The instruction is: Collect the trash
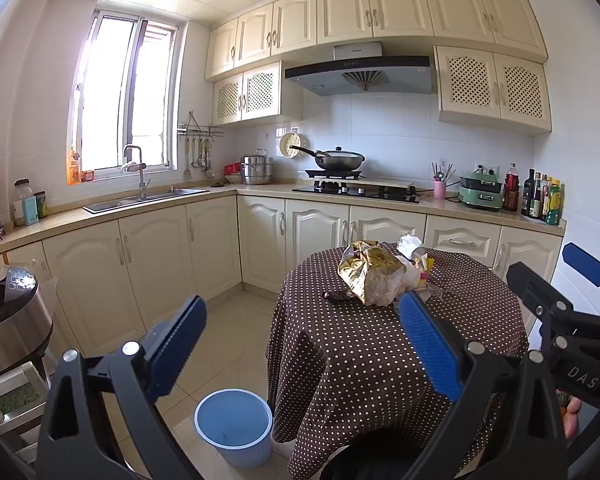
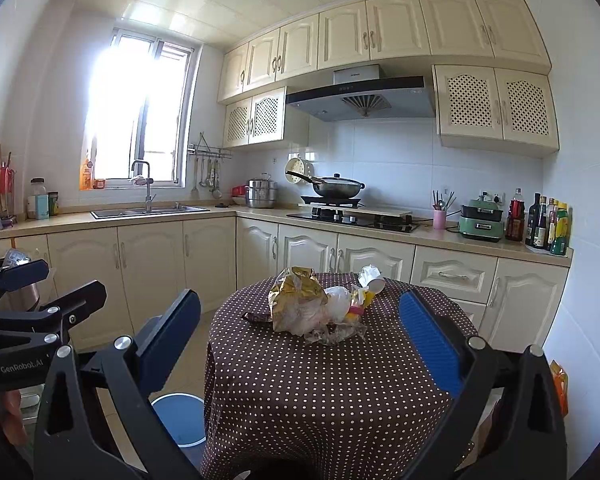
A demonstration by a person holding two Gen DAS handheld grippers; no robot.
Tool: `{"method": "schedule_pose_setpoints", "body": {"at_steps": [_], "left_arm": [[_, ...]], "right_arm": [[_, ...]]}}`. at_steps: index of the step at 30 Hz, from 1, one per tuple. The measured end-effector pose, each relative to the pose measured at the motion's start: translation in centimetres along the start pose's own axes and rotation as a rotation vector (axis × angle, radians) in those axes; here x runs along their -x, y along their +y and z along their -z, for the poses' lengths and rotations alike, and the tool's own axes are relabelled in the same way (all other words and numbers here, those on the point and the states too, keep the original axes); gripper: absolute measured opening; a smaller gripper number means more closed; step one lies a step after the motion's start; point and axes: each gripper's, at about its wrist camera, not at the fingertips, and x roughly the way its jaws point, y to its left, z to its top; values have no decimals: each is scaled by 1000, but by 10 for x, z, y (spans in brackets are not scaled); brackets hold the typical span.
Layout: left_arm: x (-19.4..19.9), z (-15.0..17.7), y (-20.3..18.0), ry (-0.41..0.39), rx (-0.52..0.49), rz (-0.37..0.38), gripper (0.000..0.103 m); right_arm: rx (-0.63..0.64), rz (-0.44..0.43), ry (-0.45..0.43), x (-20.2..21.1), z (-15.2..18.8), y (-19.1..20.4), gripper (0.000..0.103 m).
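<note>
A pile of trash lies on a round table with a brown polka-dot cloth (image 1: pixel 380 360) (image 2: pixel 320 380): a crumpled gold foil bag (image 1: pixel 370 276) (image 2: pixel 296 300), a white paper cup (image 1: pixel 410 246) (image 2: pixel 372 278), clear plastic wrap (image 2: pixel 336 334) and a dark wrapper (image 1: pixel 336 295) (image 2: pixel 256 316). A blue-lined bin (image 1: pixel 234 424) (image 2: pixel 180 420) stands on the floor left of the table. My left gripper (image 1: pixel 300 344) is open and empty, short of the pile. My right gripper (image 2: pixel 300 344) is open and empty, above the table's near half. The right gripper also shows in the left wrist view (image 1: pixel 572 300).
Cream cabinets and a counter run along the back, with a sink (image 1: pixel 144 198), a wok on the stove (image 1: pixel 338 160) and bottles (image 1: pixel 540 198) at the right. A steel rice cooker (image 1: pixel 8 320) stands at the far left. Tiled floor lies between table and cabinets.
</note>
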Motion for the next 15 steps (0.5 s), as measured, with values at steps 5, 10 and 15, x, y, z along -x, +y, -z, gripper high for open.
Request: {"method": "schedule_pose_setpoints", "body": {"at_steps": [5, 10, 15], "left_arm": [[0, 0, -1, 0, -1, 1, 95], [0, 1, -1, 0, 0, 0, 95], [1, -1, -2, 0, 0, 0, 95]], "right_arm": [[-2, 0, 3, -1, 0, -1, 96], [-1, 1, 3, -1, 0, 0, 96], [-3, 3, 7, 0, 2, -1, 96]]}}
